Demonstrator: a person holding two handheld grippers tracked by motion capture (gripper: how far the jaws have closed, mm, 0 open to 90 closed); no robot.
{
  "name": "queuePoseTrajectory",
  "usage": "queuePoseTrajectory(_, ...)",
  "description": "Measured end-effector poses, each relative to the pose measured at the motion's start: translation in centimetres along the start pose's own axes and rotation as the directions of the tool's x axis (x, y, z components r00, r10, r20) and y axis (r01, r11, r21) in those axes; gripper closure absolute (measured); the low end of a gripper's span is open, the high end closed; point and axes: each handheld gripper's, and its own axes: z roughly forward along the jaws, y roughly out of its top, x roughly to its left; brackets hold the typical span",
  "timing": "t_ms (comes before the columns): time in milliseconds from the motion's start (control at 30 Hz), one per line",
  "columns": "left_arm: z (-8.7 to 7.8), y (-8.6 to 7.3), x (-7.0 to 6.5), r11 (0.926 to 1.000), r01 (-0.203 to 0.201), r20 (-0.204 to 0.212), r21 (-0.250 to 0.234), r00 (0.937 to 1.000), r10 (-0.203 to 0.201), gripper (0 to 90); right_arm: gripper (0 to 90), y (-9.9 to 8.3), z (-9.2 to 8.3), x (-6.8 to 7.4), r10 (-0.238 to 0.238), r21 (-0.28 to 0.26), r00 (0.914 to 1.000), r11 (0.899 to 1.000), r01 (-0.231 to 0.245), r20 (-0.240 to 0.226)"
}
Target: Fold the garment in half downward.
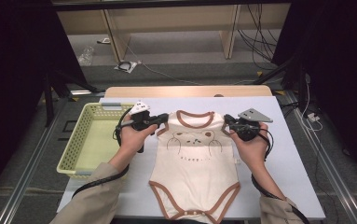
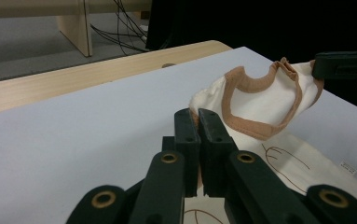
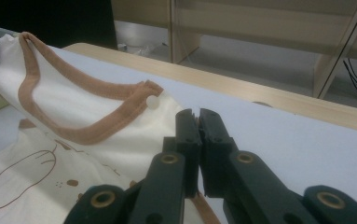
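Two tools grip one garment: the left tool pinches the left shoulder of the bodysuit, the right tool pinches the opposite shoulder. Bodysuit lies between them on the bench, long axis running toward the person, neckline lifted, basket left.

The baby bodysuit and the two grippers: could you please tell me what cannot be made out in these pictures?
- Bodysuit: the small line of print under the bear drawing is too small to read in the high view.
- Left gripper: its own jaws hide the pinched shoulder fabric in the left gripper view.
- Basket: the person's left sleeve covers its near corner in the high view.
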Motion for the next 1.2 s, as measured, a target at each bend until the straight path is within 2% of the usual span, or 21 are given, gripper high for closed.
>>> queuePoseTrajectory(333, -0.5, -0.2, -0.3, 0.9999, -0.016, 0.001, 0.006, 0.9999, 0.016, 86.4, 88.1, -0.3, -0.5, 0.2, -0.005, -0.001, 0.9999, 1.0, 0.005, -0.01)
queuePoseTrajectory(1200, -1.2, -0.6, -0.7, 0.9995, -0.027, 0.005, 0.018, 0.9996, 0.027, 86.4, 88.1, -0.5, -1.1, 0.7, -0.015, -0.003, 0.9996, 1.0, 0.015, -0.023)
